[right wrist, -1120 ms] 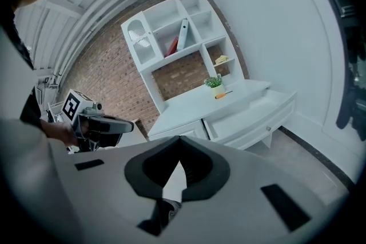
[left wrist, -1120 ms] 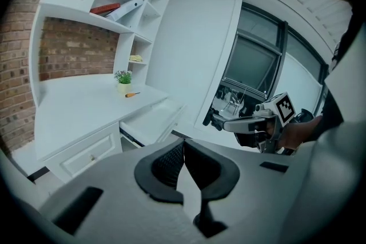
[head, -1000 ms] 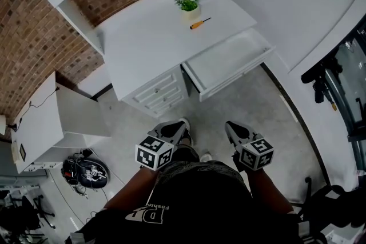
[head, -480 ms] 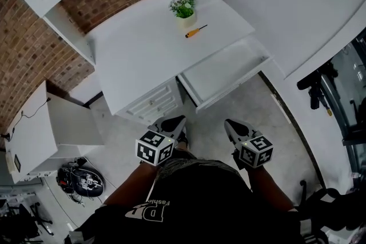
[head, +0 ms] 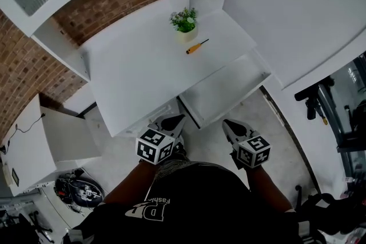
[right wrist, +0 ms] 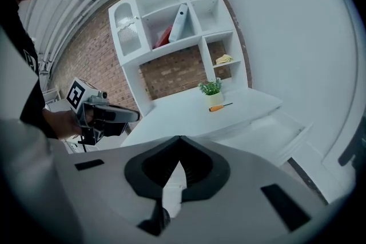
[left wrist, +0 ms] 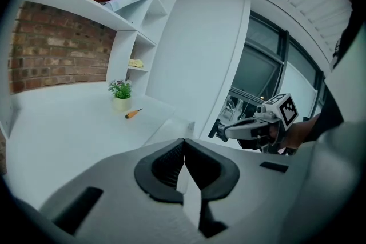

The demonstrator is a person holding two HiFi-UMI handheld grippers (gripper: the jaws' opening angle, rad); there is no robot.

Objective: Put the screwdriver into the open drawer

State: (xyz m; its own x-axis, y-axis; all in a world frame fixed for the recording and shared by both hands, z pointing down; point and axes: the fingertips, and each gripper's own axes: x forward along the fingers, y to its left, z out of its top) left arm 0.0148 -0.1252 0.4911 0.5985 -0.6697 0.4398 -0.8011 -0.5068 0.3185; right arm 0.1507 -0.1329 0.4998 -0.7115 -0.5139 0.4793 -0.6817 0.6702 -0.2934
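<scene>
Both claws are closed on nothing: the right gripper (right wrist: 180, 138) shows its two dark pads meeting at the tips with only air beyond them, and the left gripper (left wrist: 184, 141) looks the same. Both hang close to the person's body, short of the desk's (head: 137, 71) front edge. Just ahead of the right gripper, the drawer (head: 226, 87) stands pulled out from under the right end of that front edge, and its tray looks bare. Further out, near the desk's back right corner, the screwdriver (head: 196, 47) lies flat just beside a small potted plant (head: 185, 31), on the side facing the drawer, with its orange handle nearer the person and the thin shaft pointing away to the right. The step in hand is the reach, and the right gripper seems better placed for it. It would do well to part its jaws early and come down over the handle with the pads across its length, approaching from the drawer side so that nothing nudges the pot.
</scene>
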